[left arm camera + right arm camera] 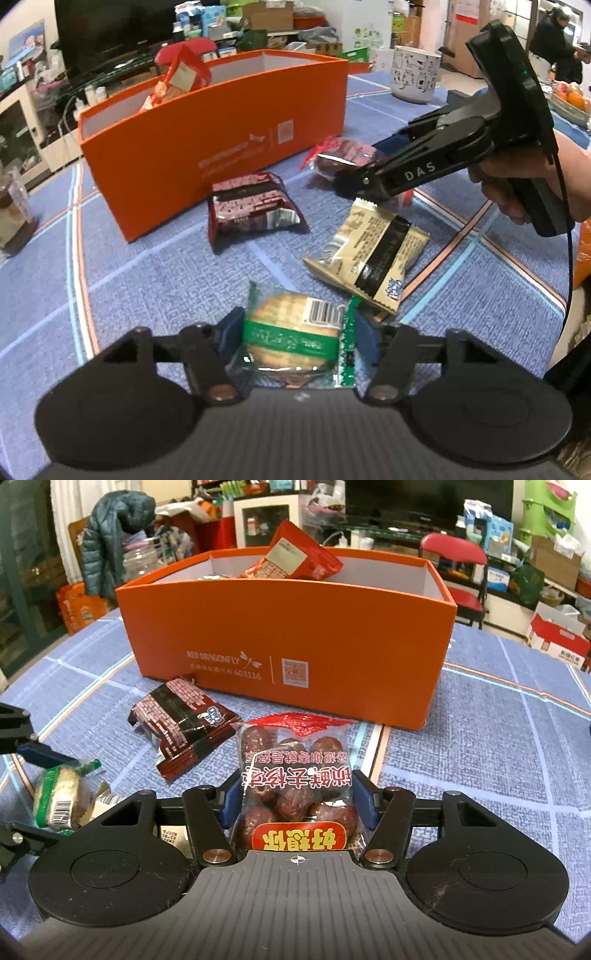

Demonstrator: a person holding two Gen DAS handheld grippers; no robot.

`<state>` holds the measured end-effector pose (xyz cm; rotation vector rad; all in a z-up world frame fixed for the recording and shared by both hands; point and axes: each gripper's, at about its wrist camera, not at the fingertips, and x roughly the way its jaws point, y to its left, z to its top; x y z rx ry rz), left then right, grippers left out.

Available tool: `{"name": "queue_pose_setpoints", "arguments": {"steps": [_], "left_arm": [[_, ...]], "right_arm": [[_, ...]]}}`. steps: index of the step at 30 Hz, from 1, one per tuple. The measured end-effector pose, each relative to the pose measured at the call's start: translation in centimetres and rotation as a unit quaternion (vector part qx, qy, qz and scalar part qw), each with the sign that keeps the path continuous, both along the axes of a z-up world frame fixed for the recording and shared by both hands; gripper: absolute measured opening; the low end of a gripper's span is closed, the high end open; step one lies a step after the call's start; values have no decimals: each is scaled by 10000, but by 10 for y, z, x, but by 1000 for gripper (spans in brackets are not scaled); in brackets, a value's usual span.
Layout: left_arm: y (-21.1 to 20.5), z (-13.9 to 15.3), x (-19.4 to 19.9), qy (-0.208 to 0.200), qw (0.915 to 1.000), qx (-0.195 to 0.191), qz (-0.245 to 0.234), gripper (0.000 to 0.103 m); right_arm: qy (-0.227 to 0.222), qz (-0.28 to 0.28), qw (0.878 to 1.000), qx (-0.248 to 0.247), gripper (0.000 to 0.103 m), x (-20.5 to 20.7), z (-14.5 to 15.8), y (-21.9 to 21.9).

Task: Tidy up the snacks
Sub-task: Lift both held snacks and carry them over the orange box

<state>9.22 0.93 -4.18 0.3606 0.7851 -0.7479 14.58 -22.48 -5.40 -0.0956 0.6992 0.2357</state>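
An orange box [207, 147] [288, 642] stands on the blue cloth with a red snack pack [295, 557] inside. My left gripper [293, 332] is shut on a green-wrapped biscuit [295, 332], also in the right wrist view [59, 794]. My right gripper [295, 801] is shut on a clear bag of red dates [295, 782]; it shows in the left wrist view [354, 177] above the table. A dark red brick-pattern pack [251, 206] [181, 716] and a beige pack [373, 251] lie on the cloth.
A white printed pot [415, 74] stands behind the box at the right. A jar [14, 218] sits at the left table edge. Oranges [570, 98] lie at the far right. A red chair [454, 565] and cluttered shelves stand beyond the table.
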Motion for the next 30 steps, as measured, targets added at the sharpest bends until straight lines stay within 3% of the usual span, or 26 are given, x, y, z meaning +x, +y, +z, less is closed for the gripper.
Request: {"name": "queue_pose_setpoints", "arguments": {"steps": [4,8,13,17,26,30], "left_arm": [[8,10,-5,-154,9997,-21,184,58],[17,22,-6,-393,9969,-20,674,58],[26,29,7,-504,9816,68,1842,58],[32,29,13,-574,9690,255,2391,58],[36,31,11,-480,9658,186,2542,58],[33,39,9,-481,9657,-43,2551,58]], "right_arm": [[-67,-54,9999,-122,44,-6,5,1],[-180,-86,9996,-215,44,-14,13,3],[-276,-116,9992,-277,43,-23,23,10],[-366,-110,9989,-285,43,-29,32,19],[-508,51,9984,-256,43,-39,49,30],[-566,12,9982,-220,43,-44,57,28]]}}
